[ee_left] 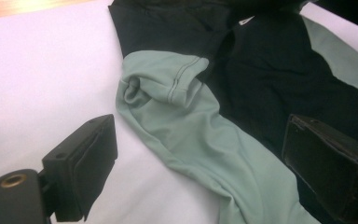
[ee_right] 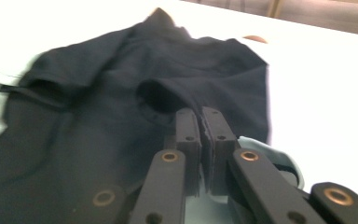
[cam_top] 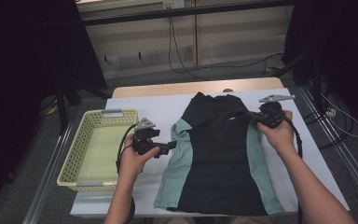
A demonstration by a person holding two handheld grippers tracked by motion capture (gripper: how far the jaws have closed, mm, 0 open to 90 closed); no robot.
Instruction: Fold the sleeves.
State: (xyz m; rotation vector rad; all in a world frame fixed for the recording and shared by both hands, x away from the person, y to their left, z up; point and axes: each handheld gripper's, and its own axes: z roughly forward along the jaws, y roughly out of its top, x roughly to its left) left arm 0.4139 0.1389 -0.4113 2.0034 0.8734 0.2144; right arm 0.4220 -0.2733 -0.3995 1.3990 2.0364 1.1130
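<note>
A black shirt (cam_top: 219, 158) with pale green side panels lies flat on the white-covered table (cam_top: 154, 107), collar toward the far edge. My left gripper (cam_top: 168, 147) hovers at the shirt's left edge, open, its jaws wide apart (ee_left: 205, 158) on either side of the green panel below the crumpled green sleeve (ee_left: 168, 84). Nothing is pressed between its pads. My right gripper (cam_top: 249, 115) is at the shirt's right shoulder. Its jaws (ee_right: 201, 125) are shut on a fold of the shirt (ee_right: 98, 93), which tents up at the tips.
A pale yellow plastic basket (cam_top: 70, 163) stands at the table's left, close to my left hand. The white cover ends near the wooden far edge (cam_top: 168, 88). Cables trail on the floor behind and at the right.
</note>
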